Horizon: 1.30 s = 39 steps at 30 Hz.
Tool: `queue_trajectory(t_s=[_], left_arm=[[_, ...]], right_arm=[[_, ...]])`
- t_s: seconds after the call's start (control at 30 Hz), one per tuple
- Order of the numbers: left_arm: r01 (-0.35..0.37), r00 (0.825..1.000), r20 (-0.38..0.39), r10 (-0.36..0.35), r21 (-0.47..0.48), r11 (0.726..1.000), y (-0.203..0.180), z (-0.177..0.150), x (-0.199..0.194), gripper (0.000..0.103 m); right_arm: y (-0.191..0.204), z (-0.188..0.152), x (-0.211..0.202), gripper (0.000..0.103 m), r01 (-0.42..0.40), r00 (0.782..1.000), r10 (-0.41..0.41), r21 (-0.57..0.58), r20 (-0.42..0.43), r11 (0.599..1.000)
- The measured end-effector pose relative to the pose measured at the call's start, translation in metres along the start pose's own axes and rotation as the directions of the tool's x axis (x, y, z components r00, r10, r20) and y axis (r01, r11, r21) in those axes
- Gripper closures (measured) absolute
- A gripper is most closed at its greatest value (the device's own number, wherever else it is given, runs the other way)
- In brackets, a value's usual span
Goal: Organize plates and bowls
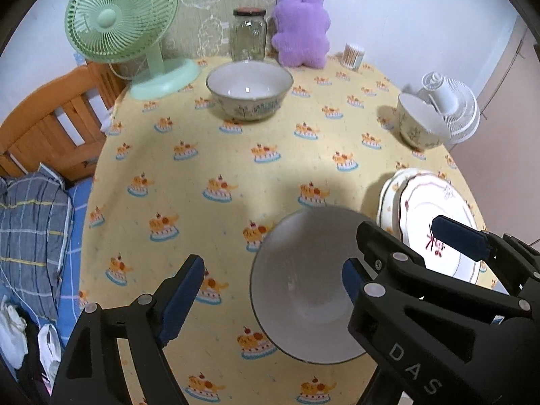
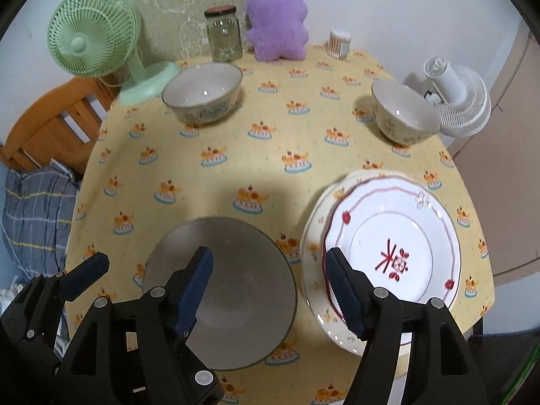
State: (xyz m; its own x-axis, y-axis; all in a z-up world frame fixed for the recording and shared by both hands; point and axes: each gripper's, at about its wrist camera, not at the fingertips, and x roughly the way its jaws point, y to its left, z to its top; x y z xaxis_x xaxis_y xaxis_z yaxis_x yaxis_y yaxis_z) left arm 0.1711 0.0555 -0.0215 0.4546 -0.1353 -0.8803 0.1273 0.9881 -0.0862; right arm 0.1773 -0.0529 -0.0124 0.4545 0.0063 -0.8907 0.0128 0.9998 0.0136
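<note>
Yellow cloth with little cake pictures covers the table, and a green fan, a glass jar and a purple soft toy stand along the back. My left gripper is wide and holds nothing. My right gripper is wide too, and nothing is pressed between its pads. Right under me sits the big grey bowl, flat on the cloth. One left pad hangs over the inside of the bowl and the other hangs over bare cloth beside it. One right pad hangs over the bowl too, and the other hangs over the edge of the plates. The two plates lie stacked just beside the bowl, with the red-trimmed one on top. Two more bowls wait farther back, a wide bowl near the green fan and a small bowl by the white fan. I think the plates are done and the bowls still need stacking. To do it well, I should fetch the wide bowl next, since a big one goes in before a small one. I should pinch its rim with one pad inside and one outside, lift it straight up, and set it down gently in the middle of the grey bowl.
</note>
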Motion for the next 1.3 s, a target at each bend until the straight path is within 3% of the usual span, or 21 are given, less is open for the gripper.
queue_trajectory(t_s=[0.3, 0.53, 0.83, 0.93, 1.3], left_arm=[[-0.037, 0.996, 0.08, 0.04, -0.039, 0.999, 0.005, 0.032, -0.012, 0.018], [-0.085, 0.986, 0.133, 0.101, -0.122, 0.989, 0.005, 0.069, -0.008, 0.018], [-0.162, 0.975, 0.112, 0.19, -0.223, 0.961, 0.006, 0.105, 0.02, 0.019], [-0.158, 0.973, 0.128, 0.193, -0.244, 0.957, 0.006, 0.117, 0.028, 0.025], [-0.216, 0.96, 0.109, 0.257, -0.293, 0.931, 0.026, 0.163, 0.069, 0.024]], right_arm=[[0.004, 0.035, -0.011, 0.03, -0.043, 0.996, 0.045, -0.034, 0.073, 0.999], [0.002, 0.078, -0.006, 0.03, -0.094, 0.988, 0.106, -0.1, 0.114, 0.99], [0.009, 0.132, 0.026, 0.029, -0.134, 0.981, 0.163, -0.238, 0.107, 0.962], [0.007, 0.148, 0.04, 0.029, -0.181, 0.972, 0.214, -0.265, 0.102, 0.947], [0.021, 0.199, 0.088, 0.029, -0.243, 0.958, 0.276, -0.295, 0.076, 0.924]])
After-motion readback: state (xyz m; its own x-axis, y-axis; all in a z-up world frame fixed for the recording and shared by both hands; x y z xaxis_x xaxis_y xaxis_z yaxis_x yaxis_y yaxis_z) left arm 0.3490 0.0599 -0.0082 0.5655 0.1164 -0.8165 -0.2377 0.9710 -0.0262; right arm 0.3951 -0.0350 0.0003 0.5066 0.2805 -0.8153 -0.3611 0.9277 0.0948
